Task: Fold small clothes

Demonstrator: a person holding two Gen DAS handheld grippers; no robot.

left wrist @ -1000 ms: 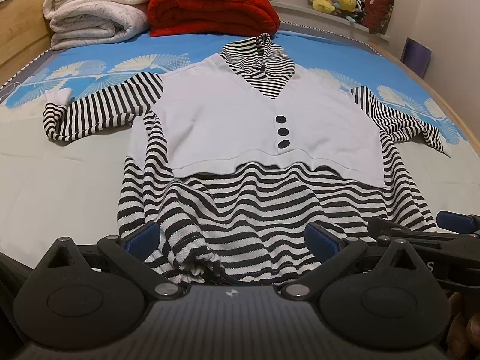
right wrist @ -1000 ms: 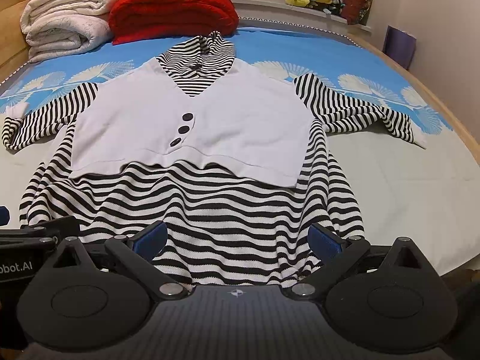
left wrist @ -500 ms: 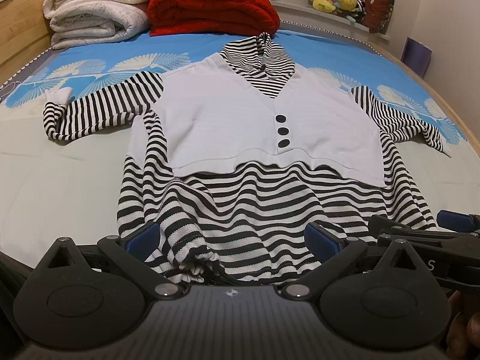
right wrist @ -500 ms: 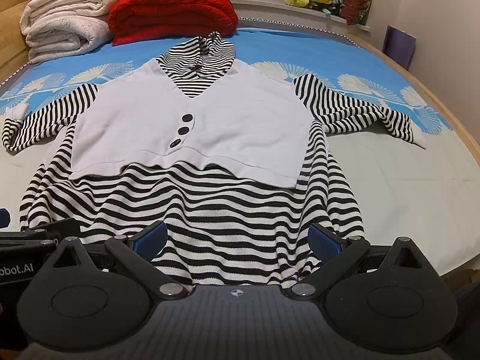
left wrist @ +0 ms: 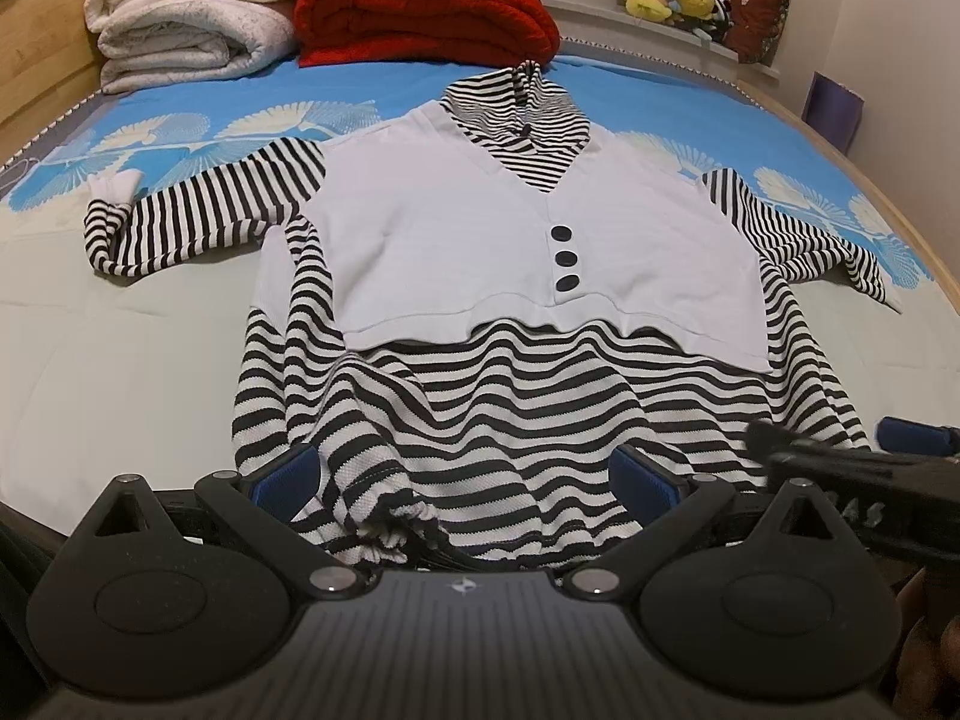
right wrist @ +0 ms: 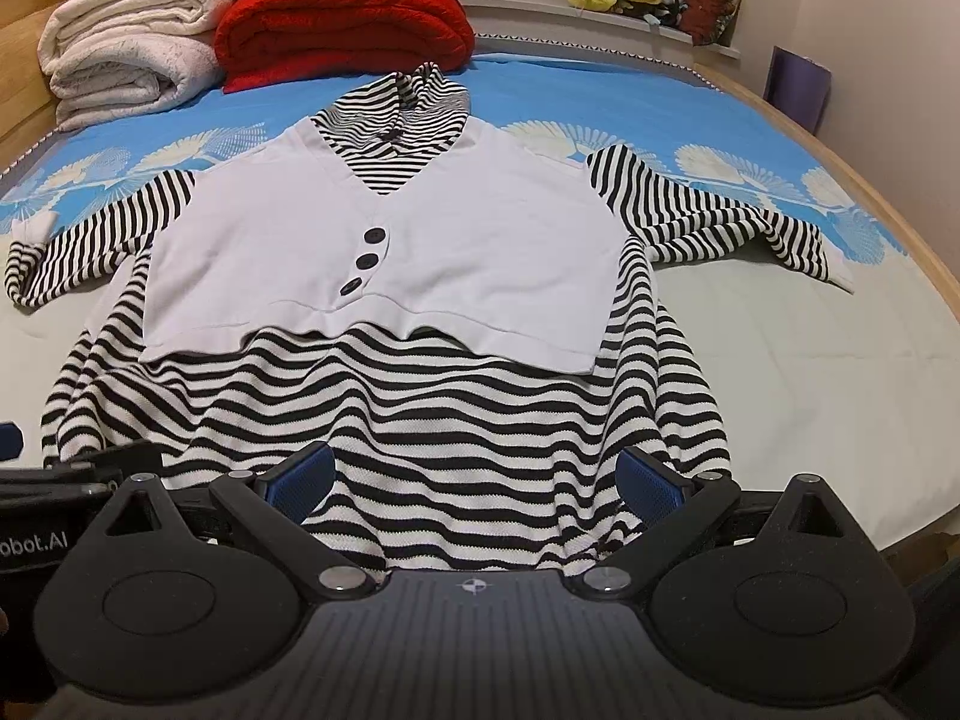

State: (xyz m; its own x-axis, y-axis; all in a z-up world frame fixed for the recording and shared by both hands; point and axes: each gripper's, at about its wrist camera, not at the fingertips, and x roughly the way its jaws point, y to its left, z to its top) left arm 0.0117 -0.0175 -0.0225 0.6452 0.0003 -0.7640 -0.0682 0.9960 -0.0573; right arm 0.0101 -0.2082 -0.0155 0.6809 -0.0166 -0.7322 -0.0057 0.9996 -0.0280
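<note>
Both hand-held grippers, left (left wrist: 462, 477) and right (right wrist: 474, 480), spread wide at the hem of the striped top (left wrist: 540, 396), flat on the bed (left wrist: 120, 360), ready to fold.

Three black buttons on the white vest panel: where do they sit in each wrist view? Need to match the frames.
Left wrist: three black buttons sit right of centre, stacked almost vertically.
Right wrist: the buttons sit left of centre, running diagonally down-left.
Shared landmark: red blanket folded at the far end of the bed, behind the striped collar.
</note>
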